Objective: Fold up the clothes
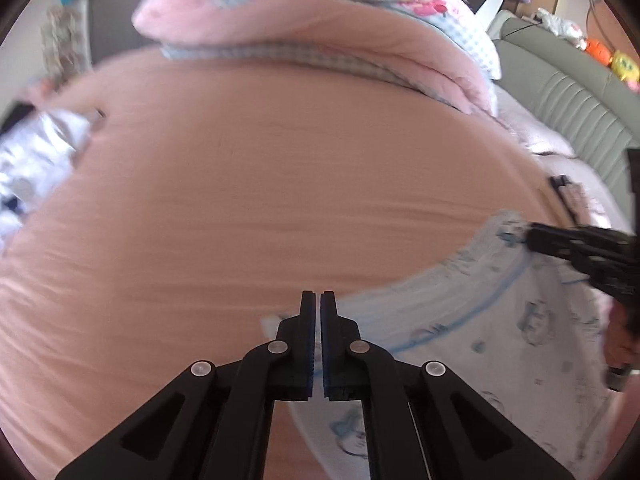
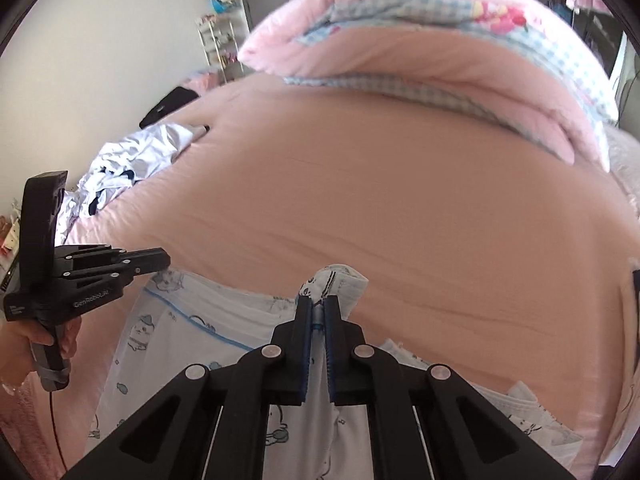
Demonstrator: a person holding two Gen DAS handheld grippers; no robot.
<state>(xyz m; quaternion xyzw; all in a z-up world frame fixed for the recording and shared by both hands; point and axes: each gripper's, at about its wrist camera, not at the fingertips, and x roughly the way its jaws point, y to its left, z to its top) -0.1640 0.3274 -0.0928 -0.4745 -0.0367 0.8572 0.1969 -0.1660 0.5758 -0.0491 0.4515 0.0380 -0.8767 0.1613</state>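
A white garment (image 1: 480, 320) with small blue prints and a blue seam line lies on the pink bed at the near edge. My left gripper (image 1: 319, 298) is shut at the garment's left edge, and white cloth shows in the thin slit between its blue pads. In the right wrist view the left gripper (image 2: 167, 264) sits right at the garment's (image 2: 224, 320) left corner, held by a hand (image 2: 36, 340). My right gripper (image 2: 319, 302) is shut on a bunched fold of the garment that sticks up past its fingertips. The left wrist view shows the right gripper (image 1: 530, 238) at the garment's right corner.
The pink bed sheet (image 2: 400, 208) stretches ahead. A folded pink quilt (image 2: 420, 52) with blue checked trim lies across the far end. A crumpled pile of white clothes (image 2: 132, 156) lies at the left edge beside a black object (image 2: 168, 106). A grey padded headboard (image 1: 568, 104) is at the right.
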